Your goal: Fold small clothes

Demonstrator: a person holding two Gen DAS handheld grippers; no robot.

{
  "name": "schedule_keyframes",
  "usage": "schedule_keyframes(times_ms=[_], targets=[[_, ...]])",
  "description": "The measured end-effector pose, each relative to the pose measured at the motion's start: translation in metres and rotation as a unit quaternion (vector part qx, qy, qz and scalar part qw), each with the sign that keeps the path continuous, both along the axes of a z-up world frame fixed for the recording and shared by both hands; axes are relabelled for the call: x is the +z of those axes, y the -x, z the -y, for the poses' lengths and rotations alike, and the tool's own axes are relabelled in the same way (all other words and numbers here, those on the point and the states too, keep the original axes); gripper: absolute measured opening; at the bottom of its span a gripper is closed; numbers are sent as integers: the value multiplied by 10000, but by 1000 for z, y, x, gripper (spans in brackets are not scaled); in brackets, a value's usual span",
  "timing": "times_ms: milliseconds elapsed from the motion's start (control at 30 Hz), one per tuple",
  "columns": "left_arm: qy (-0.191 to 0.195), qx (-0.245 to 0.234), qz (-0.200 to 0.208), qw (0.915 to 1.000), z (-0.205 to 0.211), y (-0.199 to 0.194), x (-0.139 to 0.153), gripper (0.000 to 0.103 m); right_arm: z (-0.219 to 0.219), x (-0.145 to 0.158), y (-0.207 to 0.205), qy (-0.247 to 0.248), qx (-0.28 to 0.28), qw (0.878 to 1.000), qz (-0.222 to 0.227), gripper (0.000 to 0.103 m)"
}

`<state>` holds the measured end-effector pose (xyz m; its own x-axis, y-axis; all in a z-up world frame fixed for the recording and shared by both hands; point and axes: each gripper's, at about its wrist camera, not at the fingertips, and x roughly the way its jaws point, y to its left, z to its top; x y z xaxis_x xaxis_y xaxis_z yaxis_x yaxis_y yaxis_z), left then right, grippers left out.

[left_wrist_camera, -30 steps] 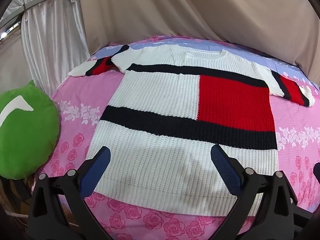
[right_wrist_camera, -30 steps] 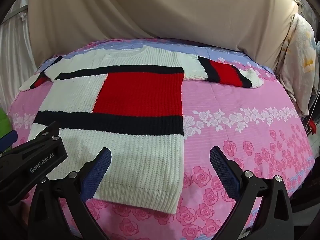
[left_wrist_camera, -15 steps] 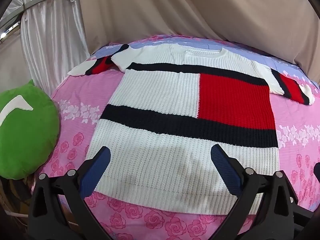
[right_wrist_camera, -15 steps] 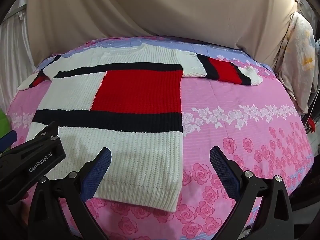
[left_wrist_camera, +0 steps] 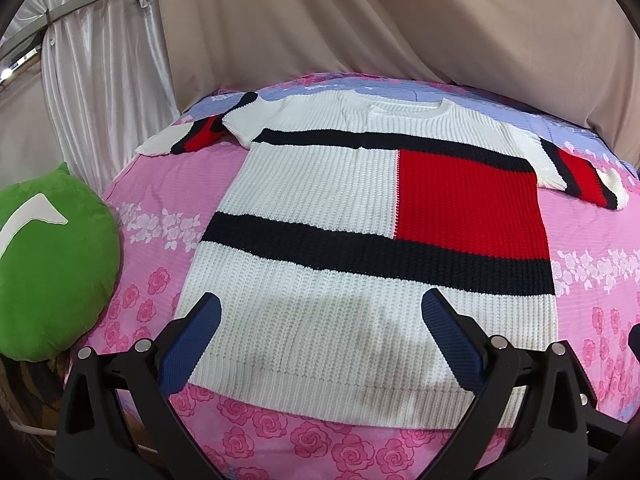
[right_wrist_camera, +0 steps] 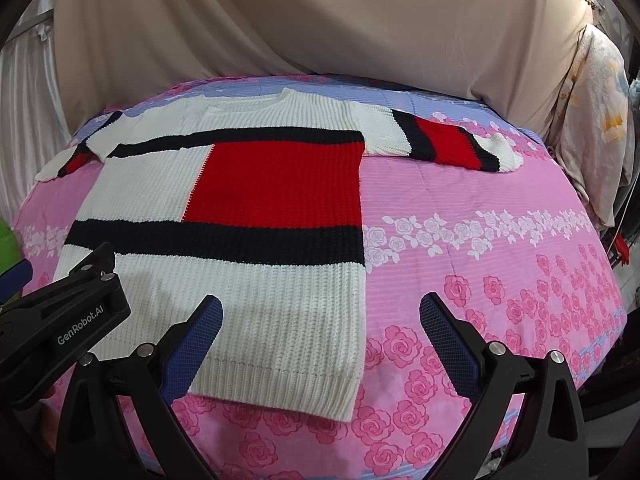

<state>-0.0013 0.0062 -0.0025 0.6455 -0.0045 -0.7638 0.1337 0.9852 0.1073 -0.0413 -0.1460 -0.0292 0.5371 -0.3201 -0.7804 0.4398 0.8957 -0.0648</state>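
A white knit sweater (left_wrist_camera: 320,208) with black bands and a red block lies flat, front up, on the pink floral bed, sleeves spread at the far end. It also shows in the right wrist view (right_wrist_camera: 240,208). My left gripper (left_wrist_camera: 320,320) is open and empty, hovering above the sweater's hem. My right gripper (right_wrist_camera: 320,320) is open and empty over the hem's right corner. The left gripper's body (right_wrist_camera: 60,320) shows at the left of the right wrist view.
A green cushion (left_wrist_camera: 48,264) lies at the bed's left edge. Beige drapes (left_wrist_camera: 400,20) hang behind the bed and white curtains (left_wrist_camera: 100,60) at the left. A floral pillow (right_wrist_camera: 592,120) leans at the right. Pink bedspread (right_wrist_camera: 500,260) lies right of the sweater.
Both views have shifted only slightly; the sweater sits a touch lower in frame. Both grippers stay open and empty. The sweater has not moved.
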Motion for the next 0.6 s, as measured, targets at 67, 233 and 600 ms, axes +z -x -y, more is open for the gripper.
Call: schedule_keyframes(times_ms=[67,233,600], targets=[[-10,-9,9,10000,2,0,1,98,1,0,0,-5,-3,10000,1,98],[-21,-15,18,10000,5,-1,1,98,2,2,0,-16,-16,10000,7,98],[-25,-10,21,10000,5,-1,2,98,2,1,0,-7,-17,10000,4,98]])
